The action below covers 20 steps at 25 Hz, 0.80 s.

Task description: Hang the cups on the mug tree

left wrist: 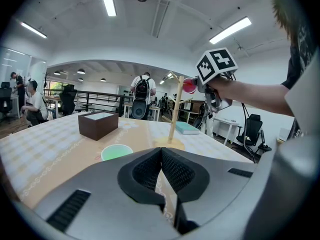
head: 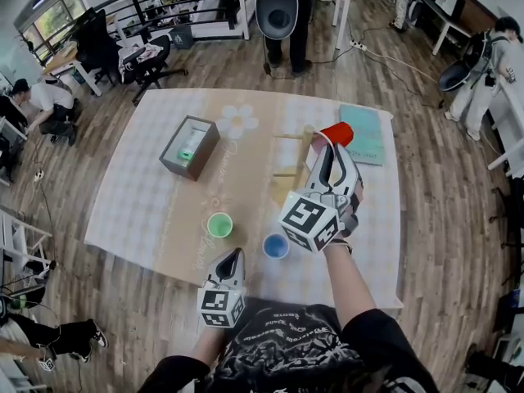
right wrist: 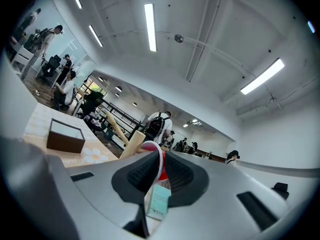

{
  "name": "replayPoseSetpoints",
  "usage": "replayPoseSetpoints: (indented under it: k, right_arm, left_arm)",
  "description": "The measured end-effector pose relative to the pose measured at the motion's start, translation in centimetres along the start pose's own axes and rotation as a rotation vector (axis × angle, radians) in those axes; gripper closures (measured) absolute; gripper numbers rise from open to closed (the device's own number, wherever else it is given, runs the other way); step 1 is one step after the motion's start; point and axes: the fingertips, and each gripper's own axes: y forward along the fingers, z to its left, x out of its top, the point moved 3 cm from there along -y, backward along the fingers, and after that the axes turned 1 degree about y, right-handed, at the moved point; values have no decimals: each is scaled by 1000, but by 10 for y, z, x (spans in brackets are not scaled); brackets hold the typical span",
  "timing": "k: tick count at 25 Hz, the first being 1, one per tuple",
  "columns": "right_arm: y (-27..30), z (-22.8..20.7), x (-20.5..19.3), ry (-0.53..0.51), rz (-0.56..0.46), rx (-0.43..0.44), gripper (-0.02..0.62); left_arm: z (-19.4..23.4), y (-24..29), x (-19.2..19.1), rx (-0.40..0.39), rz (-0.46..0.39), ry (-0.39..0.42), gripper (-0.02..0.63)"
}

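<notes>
In the head view, the right gripper [head: 332, 152] is held over the far half of the table [head: 131, 211], and the red cup [head: 337, 133] is seen at its tips, tipped on its side against the top of the tree [head: 284, 185]. This hand is by far the nearer to the tree. The left gripper [head: 235, 256] is kept low at the near edge, between the green cup [head: 219, 224] and the blue cup [head: 276, 246], both upright on the cloth and not yet hung. A box [head: 190, 147] is set well to the left, and a book [head: 364, 135] just beyond the red cup.

In the left gripper view, the left gripper [left wrist: 161, 156] is shown with its pads shut together and nothing between them. The green cup [left wrist: 116, 152] lies just ahead. The tree [left wrist: 175, 114] stands upright farther off, with the red cup [left wrist: 189, 85] beside its upper branch.

In the right gripper view, the right gripper [right wrist: 159, 156] is closed on the wall of the red cup [right wrist: 161, 168], whose white rim is pressed to one pad. A blunt peg of the tree [right wrist: 131, 144] is seen just left of the rim. Whether the handle is seated on a peg cannot be told. Any pull-back is judged to be crowded only by the neighbouring pegs.
</notes>
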Motion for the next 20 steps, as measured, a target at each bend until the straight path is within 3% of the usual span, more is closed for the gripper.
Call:
replayPoseSetpoints:
  k: [20]
  right_arm:
    - [-1, 19, -14, -51, 7, 52, 535]
  left_arm:
    - [0, 2, -3, 11, 16, 34, 586]
